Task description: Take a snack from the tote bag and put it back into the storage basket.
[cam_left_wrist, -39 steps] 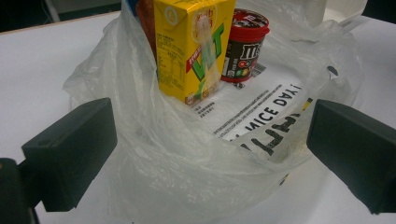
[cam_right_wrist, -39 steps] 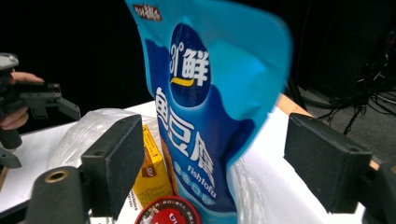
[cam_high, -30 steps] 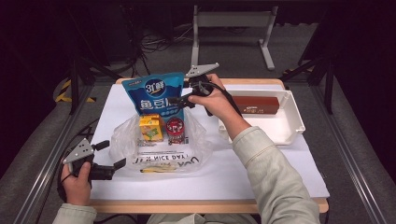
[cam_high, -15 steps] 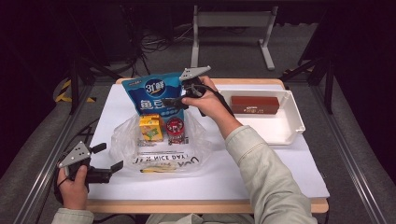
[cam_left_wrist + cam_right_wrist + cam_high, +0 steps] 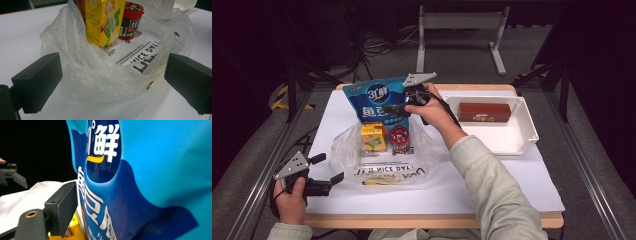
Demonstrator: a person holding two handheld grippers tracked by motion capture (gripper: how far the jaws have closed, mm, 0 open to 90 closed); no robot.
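Note:
My right gripper [image 5: 399,108] holds a tall blue snack bag [image 5: 377,100] upright over the back of a clear plastic bag [image 5: 382,160]. In the right gripper view one black pad [image 5: 65,205] presses on the blue bag [image 5: 150,182], which hides the other jaw. Inside the clear bag [image 5: 100,82] stand a yellow drink carton [image 5: 102,22] and a red candy tub [image 5: 131,21]. My left gripper [image 5: 328,169] sits open at the table's front left. Its jaws are spread wide just short of the clear bag's near rim.
A white tray [image 5: 524,137] at the right holds a brown box [image 5: 484,112]. The person's right forearm [image 5: 482,175] crosses the middle of the white table [image 5: 512,185]. Metal frame rails run along both sides.
The right gripper has shifted the blue bag slightly left and lower, toward the clear bag. The left gripper has drawn back a little toward the person.

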